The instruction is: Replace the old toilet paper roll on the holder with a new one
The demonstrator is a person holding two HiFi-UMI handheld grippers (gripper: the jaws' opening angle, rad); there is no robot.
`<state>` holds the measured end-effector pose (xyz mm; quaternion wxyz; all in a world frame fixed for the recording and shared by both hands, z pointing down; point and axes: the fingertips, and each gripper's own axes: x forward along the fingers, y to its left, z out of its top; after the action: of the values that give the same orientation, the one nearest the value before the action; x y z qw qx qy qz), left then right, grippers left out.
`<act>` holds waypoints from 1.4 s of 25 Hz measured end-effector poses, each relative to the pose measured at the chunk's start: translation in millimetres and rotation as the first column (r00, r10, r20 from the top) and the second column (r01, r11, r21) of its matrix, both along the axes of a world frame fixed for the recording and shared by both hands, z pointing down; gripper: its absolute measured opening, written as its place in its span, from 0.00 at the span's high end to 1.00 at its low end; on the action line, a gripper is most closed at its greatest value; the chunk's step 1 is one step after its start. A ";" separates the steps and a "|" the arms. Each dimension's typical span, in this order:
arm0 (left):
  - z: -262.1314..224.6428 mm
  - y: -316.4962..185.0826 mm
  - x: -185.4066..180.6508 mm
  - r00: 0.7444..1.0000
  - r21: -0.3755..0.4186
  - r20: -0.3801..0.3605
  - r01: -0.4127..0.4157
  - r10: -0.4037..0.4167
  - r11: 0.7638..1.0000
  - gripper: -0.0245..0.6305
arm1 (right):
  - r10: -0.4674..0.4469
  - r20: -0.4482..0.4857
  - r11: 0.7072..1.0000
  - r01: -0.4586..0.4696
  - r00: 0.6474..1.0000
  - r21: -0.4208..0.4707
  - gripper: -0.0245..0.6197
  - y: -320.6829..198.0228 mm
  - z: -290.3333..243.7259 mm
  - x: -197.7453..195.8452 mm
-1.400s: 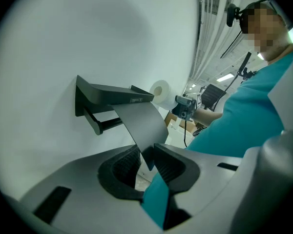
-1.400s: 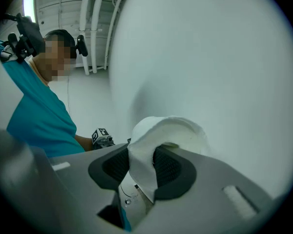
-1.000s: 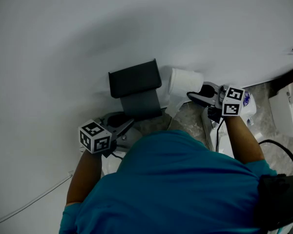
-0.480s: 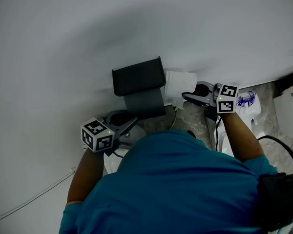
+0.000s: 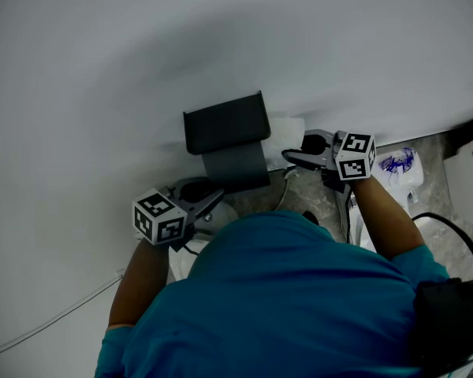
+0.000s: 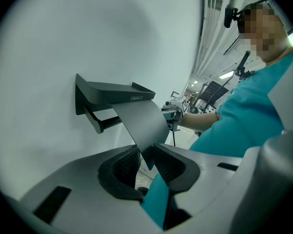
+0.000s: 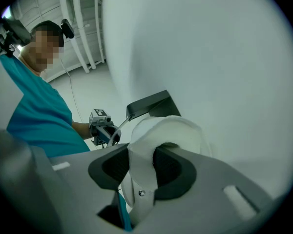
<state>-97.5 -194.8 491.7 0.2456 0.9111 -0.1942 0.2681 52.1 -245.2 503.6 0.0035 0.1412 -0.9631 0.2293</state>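
Note:
A black toilet paper holder point(image 5: 225, 122) with a flat shelf on top is fixed to the white wall. Its grey hinged flap point(image 5: 235, 166) hangs down in front. My left gripper point(image 5: 211, 201) is shut on the flap's lower edge point(image 6: 147, 152) and holds it swung outward. My right gripper point(image 5: 290, 157) is shut on the wall of a full white toilet paper roll point(image 7: 172, 129). It holds the roll level at the holder's right end point(image 7: 149, 104). In the head view the roll point(image 5: 288, 131) is partly hidden beside the shelf.
A white package with blue print point(image 5: 400, 166) lies on the stone floor at the right. Farther right stands a white toilet point(image 5: 467, 181). A black cable point(image 5: 451, 235) loops near my right arm. A thin white cord point(image 5: 47, 325) runs along the wall at lower left.
My right gripper has carried the white roll leftward, up against the holder's right end. The left gripper and the flap have stayed put.

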 end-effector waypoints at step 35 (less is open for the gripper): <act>2.7 -1.2 -0.2 1.000 0.016 -0.026 -0.007 0.008 1.000 0.83 | 0.253 -0.503 0.955 -0.132 0.826 0.265 0.46 -30.0 12.6 -41.3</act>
<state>-97.7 -196.0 494.5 0.2397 0.9172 -0.1897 0.2556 10.8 -275.2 516.2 0.2309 0.2955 -0.9242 0.0729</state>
